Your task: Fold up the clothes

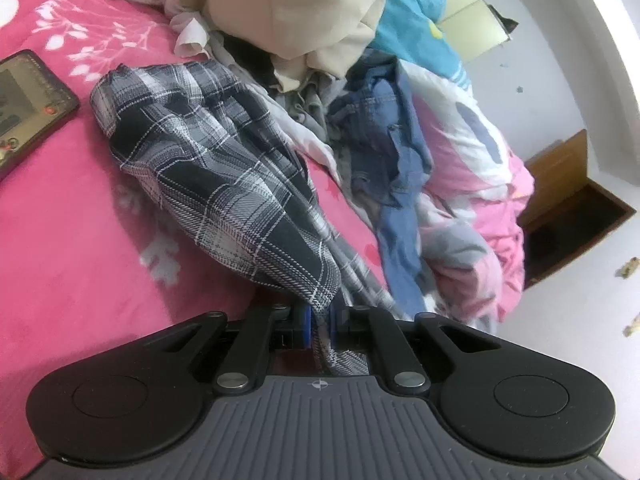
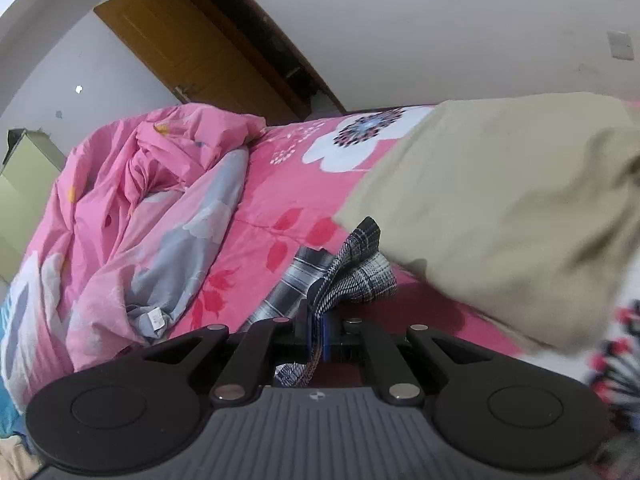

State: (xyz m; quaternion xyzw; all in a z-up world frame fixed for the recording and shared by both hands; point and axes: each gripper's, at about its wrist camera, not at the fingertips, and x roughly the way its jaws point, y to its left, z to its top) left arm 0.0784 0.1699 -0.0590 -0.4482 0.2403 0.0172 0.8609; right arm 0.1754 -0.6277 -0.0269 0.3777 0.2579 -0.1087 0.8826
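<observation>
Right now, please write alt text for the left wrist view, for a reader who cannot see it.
The left gripper is shut on a black-and-white plaid garment, which trails across a pink floral bedsheet. Behind it lies a pile of unfolded clothes, and a phone rests at the left.

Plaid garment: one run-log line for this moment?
left gripper: shut on plaid garment | right gripper: shut on plaid garment | bed: beneath

The left gripper is clamped on a corner of a black-and-white plaid garment, which stretches away over the pink bed sheet. A phone lies on the sheet at left. Beyond, a heap: beige cloth, blue jeans, teal garment, pink quilt.
</observation>
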